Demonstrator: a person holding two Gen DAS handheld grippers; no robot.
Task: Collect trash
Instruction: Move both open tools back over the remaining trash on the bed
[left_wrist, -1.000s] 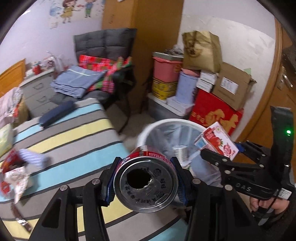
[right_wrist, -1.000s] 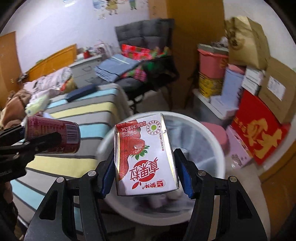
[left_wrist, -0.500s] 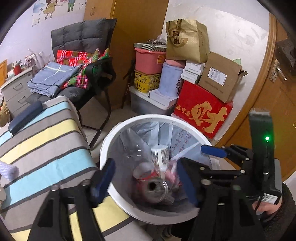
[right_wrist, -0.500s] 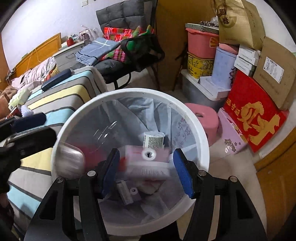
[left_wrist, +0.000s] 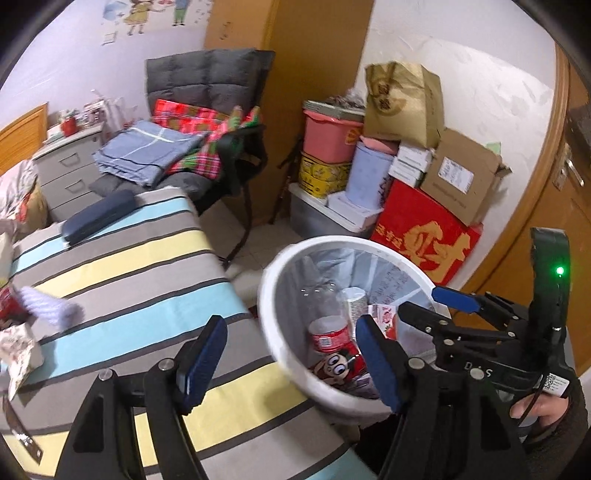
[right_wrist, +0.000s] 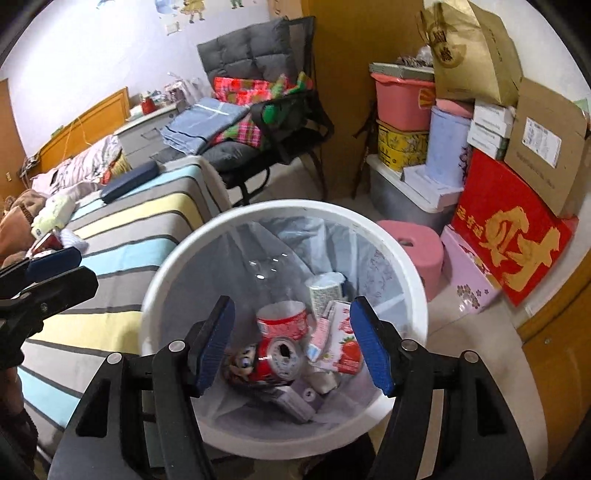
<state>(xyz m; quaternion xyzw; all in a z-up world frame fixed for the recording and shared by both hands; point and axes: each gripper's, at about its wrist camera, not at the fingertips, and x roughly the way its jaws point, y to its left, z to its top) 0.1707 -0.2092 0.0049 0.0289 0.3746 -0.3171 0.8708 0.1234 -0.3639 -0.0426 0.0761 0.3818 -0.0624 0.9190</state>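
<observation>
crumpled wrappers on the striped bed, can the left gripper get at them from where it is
Probably yes. The left gripper is open and empty above the striped bed, and the crumpled wrappers lie uncovered near its left edge. Only a pale cloth lies beside them; nothing blocks the way.

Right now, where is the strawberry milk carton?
In the right wrist view the strawberry milk carton lies inside the white trash bin, on the right side of the pile, beside the red can and below a paper cup.
</observation>
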